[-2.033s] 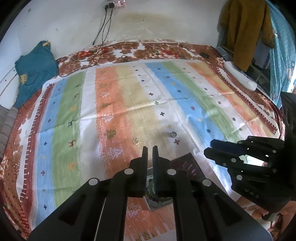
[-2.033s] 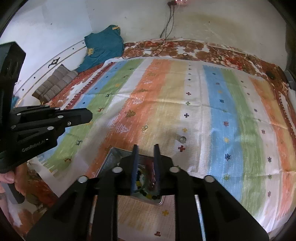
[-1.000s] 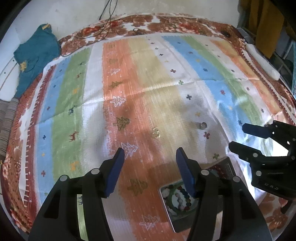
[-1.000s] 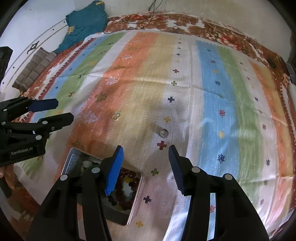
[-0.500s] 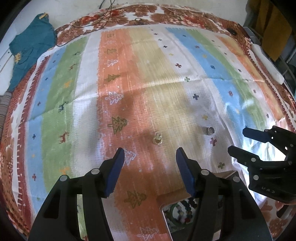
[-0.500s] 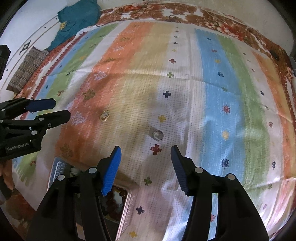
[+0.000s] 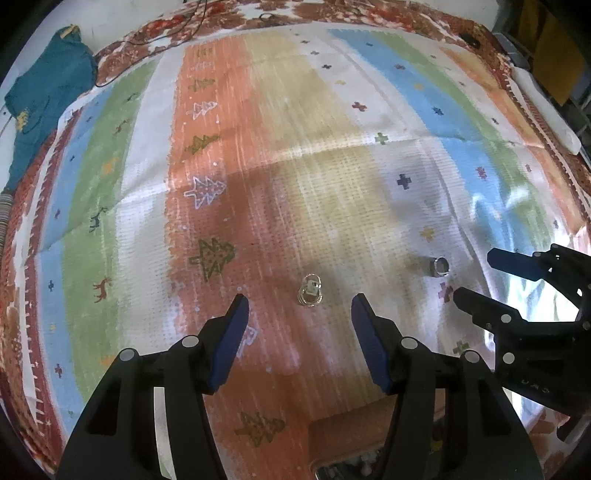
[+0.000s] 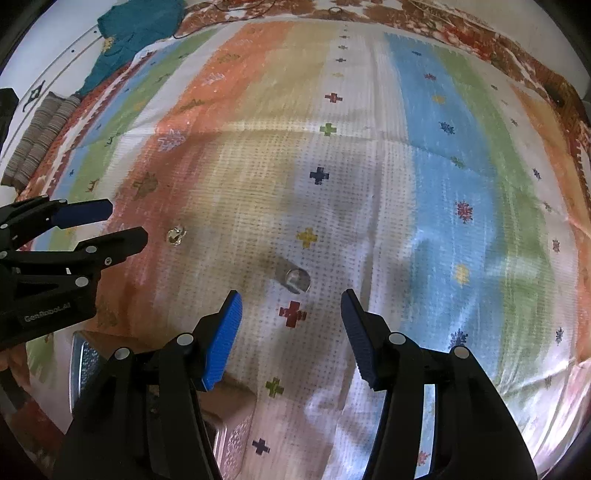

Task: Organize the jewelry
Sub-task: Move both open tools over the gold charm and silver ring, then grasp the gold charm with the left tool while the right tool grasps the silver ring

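A small gold ornament (image 7: 311, 294) lies on the striped cloth just ahead of my open left gripper (image 7: 299, 314), between its fingertips' line. It also shows in the right wrist view (image 8: 176, 235). A silver ring (image 8: 296, 280) lies just ahead of my open right gripper (image 8: 291, 314); it also shows in the left wrist view (image 7: 439, 266). The metal jewelry box (image 8: 83, 363) with beads sits below both grippers, mostly hidden; its corner shows in the left wrist view (image 7: 343, 469). Both grippers are empty.
The striped cloth (image 7: 258, 166) covers a bed. A teal garment (image 7: 40, 99) lies at the far left corner, with cables (image 7: 184, 26) at the head. Folded grey fabric (image 8: 40, 136) lies left of the bed. The right gripper (image 7: 524, 317) stands close to the left one.
Both grippers went from shut over the box to open, then moved forward and down. The ornament and the ring now lie close ahead of the fingertips, and the box has slid under the grippers.
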Action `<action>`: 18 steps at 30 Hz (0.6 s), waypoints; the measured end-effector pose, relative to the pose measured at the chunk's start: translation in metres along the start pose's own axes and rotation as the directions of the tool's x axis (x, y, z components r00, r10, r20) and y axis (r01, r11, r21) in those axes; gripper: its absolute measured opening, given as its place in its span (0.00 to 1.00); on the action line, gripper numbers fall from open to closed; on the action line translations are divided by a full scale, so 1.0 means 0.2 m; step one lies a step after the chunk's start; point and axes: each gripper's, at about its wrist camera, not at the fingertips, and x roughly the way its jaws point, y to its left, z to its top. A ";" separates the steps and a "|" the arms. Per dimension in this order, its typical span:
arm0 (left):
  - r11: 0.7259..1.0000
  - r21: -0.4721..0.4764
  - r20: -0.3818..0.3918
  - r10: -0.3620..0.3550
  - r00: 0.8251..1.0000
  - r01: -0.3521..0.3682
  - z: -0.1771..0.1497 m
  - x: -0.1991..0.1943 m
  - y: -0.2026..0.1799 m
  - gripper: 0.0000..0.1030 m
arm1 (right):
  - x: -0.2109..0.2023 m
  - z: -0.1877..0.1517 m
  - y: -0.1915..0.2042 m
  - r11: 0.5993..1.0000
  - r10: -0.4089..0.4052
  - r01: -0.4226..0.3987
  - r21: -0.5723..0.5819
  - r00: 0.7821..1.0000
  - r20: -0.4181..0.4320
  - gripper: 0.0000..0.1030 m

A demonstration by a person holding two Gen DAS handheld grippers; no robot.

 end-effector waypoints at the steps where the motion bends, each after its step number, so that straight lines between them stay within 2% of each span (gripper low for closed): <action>1: 1.000 0.003 -0.002 -0.003 1.000 0.003 0.00 0.01 0.00 0.56 | 0.01 0.00 0.00 1.000 -0.002 0.002 -0.002 1.000 -0.005 0.54; 13: 1.000 0.022 -0.057 -0.019 0.998 0.021 0.05 0.15 -0.01 0.56 | 0.15 0.05 -0.01 1.000 -0.008 0.009 0.002 0.998 -0.055 0.54; 16: 1.000 0.025 -0.076 -0.017 0.997 0.019 0.05 0.19 -0.01 0.52 | 0.19 0.06 -0.01 1.000 -0.013 0.013 -0.002 0.998 -0.067 0.54; 17: 1.000 0.023 -0.078 -0.019 0.997 0.021 0.05 0.20 -0.01 0.52 | 0.20 0.06 -0.01 1.000 -0.013 0.013 -0.004 0.997 -0.070 0.53; 18: 0.999 0.021 -0.081 -0.025 0.996 0.027 0.05 0.22 0.00 0.52 | 0.21 0.07 -0.01 1.000 -0.017 0.016 -0.007 0.997 -0.070 0.48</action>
